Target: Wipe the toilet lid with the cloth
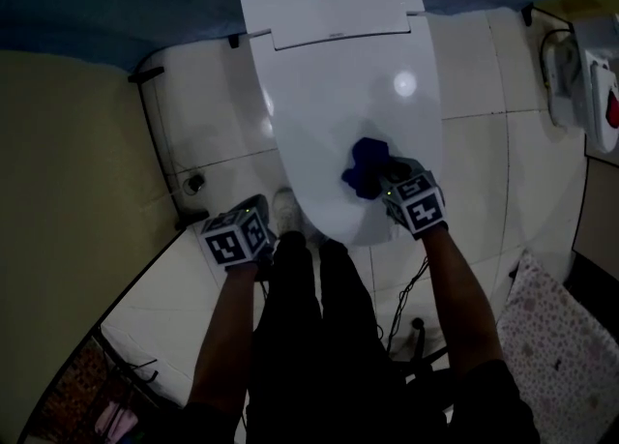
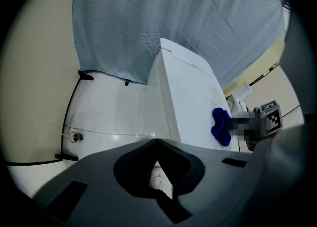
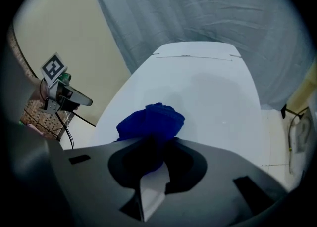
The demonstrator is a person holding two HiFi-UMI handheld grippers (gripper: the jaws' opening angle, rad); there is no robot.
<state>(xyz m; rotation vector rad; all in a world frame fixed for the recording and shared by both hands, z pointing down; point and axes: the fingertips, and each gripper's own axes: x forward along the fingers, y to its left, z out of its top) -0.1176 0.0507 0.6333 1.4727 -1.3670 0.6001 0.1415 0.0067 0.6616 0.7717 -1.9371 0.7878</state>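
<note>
The white toilet lid (image 1: 338, 94) lies closed, running away from me in the head view. A bunched dark blue cloth (image 1: 366, 165) rests on the lid's near right part. My right gripper (image 1: 387, 184) is shut on the cloth (image 3: 150, 123) and holds it against the lid (image 3: 208, 92). My left gripper (image 1: 263, 222) hangs to the left of the toilet's front, off the lid, with its jaws shut and nothing between them. In the left gripper view the lid (image 2: 190, 102) shows side-on, with the cloth (image 2: 221, 126) on it.
White tiled floor (image 1: 203, 113) surrounds the toilet. A black hose (image 1: 155, 133) runs along the left wall. A white fixture (image 1: 580, 74) hangs at the right. A patterned mat (image 1: 561, 336) lies at the lower right. A blue curtain (image 2: 173, 18) hangs behind the tank. My legs stand before the bowl.
</note>
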